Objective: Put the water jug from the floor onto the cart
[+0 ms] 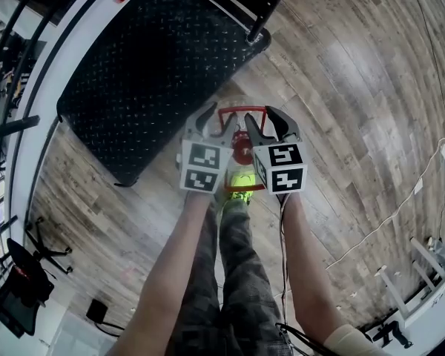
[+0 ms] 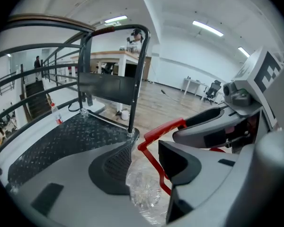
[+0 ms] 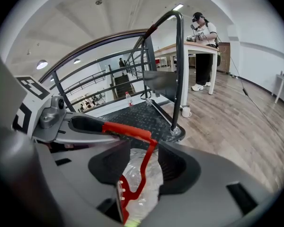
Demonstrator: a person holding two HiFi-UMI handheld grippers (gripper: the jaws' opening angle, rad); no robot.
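The left gripper [image 1: 216, 122] and right gripper [image 1: 265, 124] straddle the red handle [image 1: 243, 110], jaws apart and unclenched. The water jug [image 2: 143, 190] looks heavy and slick-walled, so that stiff handle seems the best hold.

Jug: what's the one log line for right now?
jug off cart | left claw open round handle | right claw open round handle

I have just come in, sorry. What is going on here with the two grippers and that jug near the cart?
A person stands on the wooden floor with a gripper in each hand, working at the clear water jug close to their feet. The left gripper and the right gripper each have their fingers apart around one side of the jug's red handle, not clamped on it. The cart, with its black deck, stands just ahead. The jug is not yet on it.
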